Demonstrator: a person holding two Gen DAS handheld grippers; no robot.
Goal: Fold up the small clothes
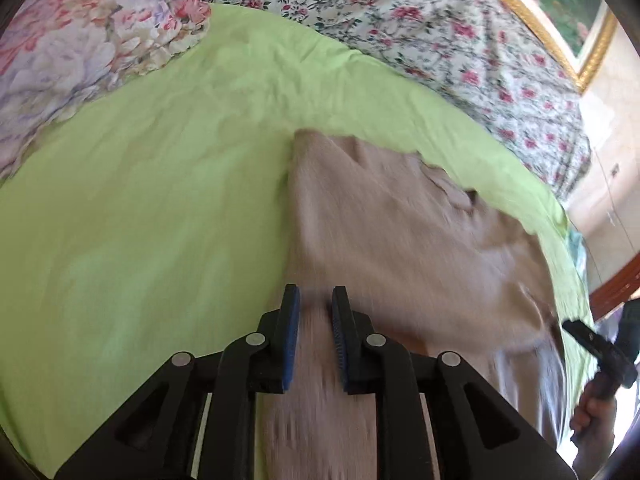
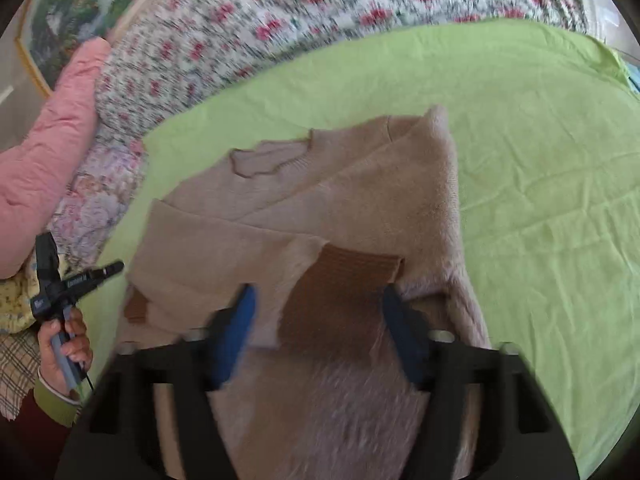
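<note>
A beige knit sweater [image 2: 328, 200] with a brown ribbed cuff [image 2: 340, 292] lies partly folded on a light green sheet [image 2: 540, 200]. It also shows in the left wrist view [image 1: 400, 220], blurred. My left gripper [image 1: 316, 300] sits over the sweater's near left part, its jaws a narrow gap apart with beige knit between the blue pads [image 1: 290, 332]. My right gripper [image 2: 320, 308] is open wide, its pads on either side of the brown cuff. The right gripper also shows at the right edge of the left wrist view [image 1: 600, 348], and the left gripper at the left of the right wrist view [image 2: 76, 280].
A floral quilt [image 1: 440, 32] is bunched along the far side of the green sheet [image 1: 140, 200]. A pale floral pillow [image 1: 72, 52] lies far left. A pink padded cushion [image 2: 48, 152] and a gold-framed picture [image 1: 576, 20] stand beyond.
</note>
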